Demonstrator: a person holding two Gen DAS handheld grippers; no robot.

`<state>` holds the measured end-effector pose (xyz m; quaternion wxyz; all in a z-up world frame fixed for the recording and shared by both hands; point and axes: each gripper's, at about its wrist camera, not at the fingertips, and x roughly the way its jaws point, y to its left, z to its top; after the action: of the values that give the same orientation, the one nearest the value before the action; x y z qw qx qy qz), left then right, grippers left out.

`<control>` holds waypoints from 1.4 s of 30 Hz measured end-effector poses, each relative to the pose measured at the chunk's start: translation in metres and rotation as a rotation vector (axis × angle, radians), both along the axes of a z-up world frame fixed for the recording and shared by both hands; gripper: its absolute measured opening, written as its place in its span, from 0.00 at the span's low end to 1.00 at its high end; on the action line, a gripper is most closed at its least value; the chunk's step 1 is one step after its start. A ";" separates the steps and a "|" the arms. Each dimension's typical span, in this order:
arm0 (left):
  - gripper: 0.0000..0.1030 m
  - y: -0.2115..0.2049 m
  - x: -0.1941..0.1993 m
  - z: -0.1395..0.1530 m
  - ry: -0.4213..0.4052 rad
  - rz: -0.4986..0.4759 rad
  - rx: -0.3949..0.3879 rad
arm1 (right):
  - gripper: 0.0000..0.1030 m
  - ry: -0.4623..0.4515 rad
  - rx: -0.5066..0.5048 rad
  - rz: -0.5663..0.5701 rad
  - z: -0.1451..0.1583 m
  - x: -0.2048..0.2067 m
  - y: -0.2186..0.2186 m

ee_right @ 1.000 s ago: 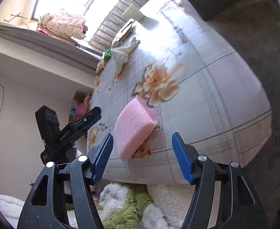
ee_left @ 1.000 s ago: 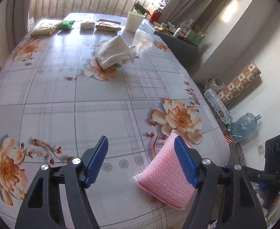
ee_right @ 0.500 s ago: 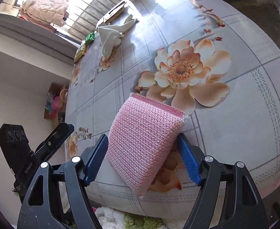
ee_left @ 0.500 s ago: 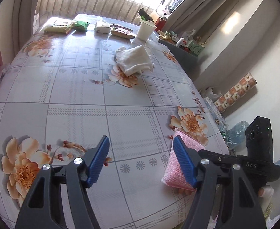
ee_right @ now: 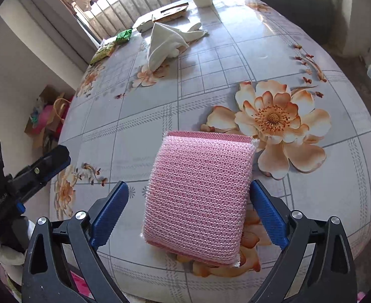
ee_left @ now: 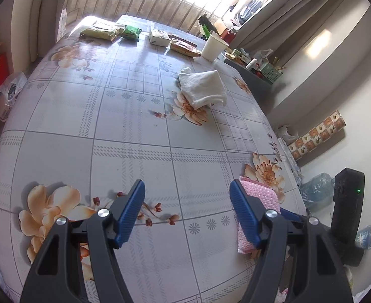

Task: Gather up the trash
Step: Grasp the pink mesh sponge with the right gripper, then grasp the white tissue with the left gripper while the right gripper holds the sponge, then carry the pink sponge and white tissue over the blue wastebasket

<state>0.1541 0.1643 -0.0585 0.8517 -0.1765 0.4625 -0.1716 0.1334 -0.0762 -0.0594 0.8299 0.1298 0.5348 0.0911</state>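
In the left wrist view, the left gripper [ee_left: 187, 210] hovers above the floral tablecloth [ee_left: 134, 131] with its blue jaws spread wide and nothing between them. A pink scouring sponge [ee_left: 261, 194] shows just behind its right finger, near the table's edge. Farther off lie a crumpled white cloth [ee_left: 203, 89], a white paper cup [ee_left: 213, 46] and several snack packets [ee_left: 102, 31].

In the right wrist view, the right gripper [ee_right: 186, 212] straddles the pink scouring sponge [ee_right: 198, 194] with jaws apart; the right pad seems to touch the sponge's edge, though contact is unclear, while the left pad stands clear. The sponge rests on the tablecloth [ee_right: 210, 75] beside a printed orange flower [ee_right: 273, 118]. The left gripper [ee_right: 41, 168] shows at the left.
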 end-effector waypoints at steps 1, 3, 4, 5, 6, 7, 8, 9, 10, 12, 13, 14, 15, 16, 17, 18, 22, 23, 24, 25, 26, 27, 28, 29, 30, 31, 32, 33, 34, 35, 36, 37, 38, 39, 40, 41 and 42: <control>0.65 -0.002 0.004 0.001 0.002 -0.004 0.000 | 0.91 0.007 -0.022 0.004 -0.005 0.002 0.005; 0.65 -0.007 0.011 0.004 -0.003 -0.015 0.004 | 0.91 -0.029 -0.100 0.024 -0.006 0.003 0.013; 0.66 -0.010 0.016 0.006 -0.009 -0.020 0.011 | 0.91 -0.035 -0.123 0.037 -0.007 0.004 0.013; 0.66 -0.013 0.021 0.009 -0.017 -0.026 0.019 | 0.89 -0.042 -0.135 0.043 -0.007 0.005 0.013; 0.67 -0.016 0.027 0.011 -0.025 -0.034 0.029 | 0.84 -0.047 -0.146 0.049 -0.007 0.007 0.011; 0.67 -0.019 0.033 0.013 -0.030 -0.039 0.039 | 0.81 -0.054 -0.159 0.055 -0.006 0.008 0.009; 0.68 -0.023 0.040 0.015 -0.036 -0.045 0.046 | 0.80 -0.056 -0.162 0.061 -0.006 0.010 0.006; 0.68 -0.027 0.048 0.018 -0.040 -0.054 0.051 | 0.79 -0.056 -0.162 0.059 -0.006 0.011 0.002; 0.68 -0.032 0.056 0.020 -0.044 -0.063 0.056 | 0.78 -0.057 -0.162 0.052 -0.006 0.013 -0.004; 0.71 -0.042 0.075 0.022 -0.050 -0.077 0.064 | 0.77 -0.063 -0.162 0.030 -0.003 0.015 -0.016; 0.72 -0.047 0.086 0.023 -0.052 -0.082 0.068 | 0.77 -0.068 -0.157 0.017 -0.003 0.016 -0.023; 0.72 -0.052 0.096 0.024 -0.053 -0.084 0.075 | 0.77 -0.071 -0.149 0.004 -0.003 0.017 -0.030; 0.72 -0.057 0.107 0.024 -0.053 -0.088 0.078 | 0.77 -0.074 -0.142 -0.011 -0.002 0.019 -0.038; 0.72 -0.062 0.119 0.023 -0.051 -0.091 0.080 | 0.77 -0.079 -0.138 -0.027 -0.001 0.020 -0.045; 0.72 -0.067 0.131 0.022 -0.053 -0.088 0.093 | 0.77 -0.084 -0.135 -0.039 0.000 0.022 -0.051; 0.72 -0.072 0.142 0.021 -0.062 -0.086 0.114 | 0.77 -0.089 -0.131 -0.045 0.000 0.023 -0.056; 0.72 -0.090 0.184 0.009 -0.079 -0.093 0.202 | 0.77 -0.095 -0.094 -0.063 0.001 0.026 -0.073; 0.72 -0.094 0.192 0.005 -0.074 -0.096 0.222 | 0.77 -0.092 -0.085 -0.066 0.001 0.026 -0.075; 0.67 -0.097 0.199 0.001 -0.069 -0.097 0.243 | 0.77 -0.091 -0.078 -0.068 0.000 0.027 -0.077; 0.64 -0.099 0.206 -0.004 -0.061 -0.104 0.261 | 0.77 -0.092 -0.076 -0.067 0.000 0.025 -0.079; 0.63 -0.103 0.211 -0.008 -0.053 -0.114 0.277 | 0.77 -0.094 -0.074 -0.067 0.001 0.024 -0.081; 0.60 -0.105 0.216 -0.013 -0.046 -0.121 0.295 | 0.77 -0.097 -0.068 -0.065 0.001 0.024 -0.081; 0.57 -0.107 0.220 -0.018 -0.038 -0.125 0.313 | 0.77 -0.099 -0.064 -0.063 0.001 0.022 -0.082; 0.55 -0.109 0.223 -0.023 -0.029 -0.130 0.323 | 0.77 -0.101 -0.061 -0.061 0.001 0.022 -0.082; 0.51 -0.109 0.225 -0.027 -0.019 -0.131 0.329 | 0.77 -0.103 -0.059 -0.058 0.002 0.021 -0.084; 0.47 -0.109 0.227 -0.030 -0.011 -0.126 0.337 | 0.76 -0.105 -0.058 -0.055 0.002 0.020 -0.084; 0.45 -0.109 0.228 -0.031 -0.011 -0.120 0.342 | 0.76 -0.106 -0.058 -0.052 0.003 0.020 -0.084; 0.43 -0.110 0.228 -0.031 -0.017 -0.116 0.344 | 0.76 -0.108 -0.059 -0.050 0.003 0.020 -0.084; 0.37 -0.110 0.228 -0.031 -0.018 -0.115 0.345 | 0.76 -0.110 -0.058 -0.049 0.004 0.019 -0.085; 0.34 -0.109 0.228 -0.031 -0.018 -0.115 0.342 | 0.76 -0.111 -0.056 -0.048 0.004 0.017 -0.087; 0.27 -0.109 0.227 -0.030 -0.015 -0.116 0.339 | 0.75 -0.113 -0.054 -0.045 0.005 0.017 -0.086; 0.21 -0.109 0.227 -0.030 -0.012 -0.117 0.338 | 0.75 -0.115 -0.054 -0.044 0.006 0.017 -0.086; 0.19 -0.109 0.225 -0.029 -0.012 -0.116 0.338 | 0.75 -0.117 -0.052 -0.044 0.006 0.018 -0.087; 0.15 -0.108 0.223 -0.028 -0.014 -0.117 0.338 | 0.75 -0.121 -0.049 -0.044 0.006 0.018 -0.086; 0.13 -0.108 0.221 -0.026 -0.016 -0.117 0.336 | 0.75 -0.127 -0.047 -0.044 0.008 0.017 -0.086; 0.13 -0.108 0.218 -0.024 -0.019 -0.118 0.332 | 0.75 -0.134 -0.046 -0.045 0.010 0.015 -0.088; 0.12 -0.108 0.214 -0.020 -0.024 -0.120 0.326 | 0.74 -0.143 -0.045 -0.045 0.012 0.014 -0.088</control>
<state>0.3680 0.0562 -0.0788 0.8628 -0.0060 0.4838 -0.1468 0.1474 -0.1644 -0.0470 0.8705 0.1162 0.4732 0.0693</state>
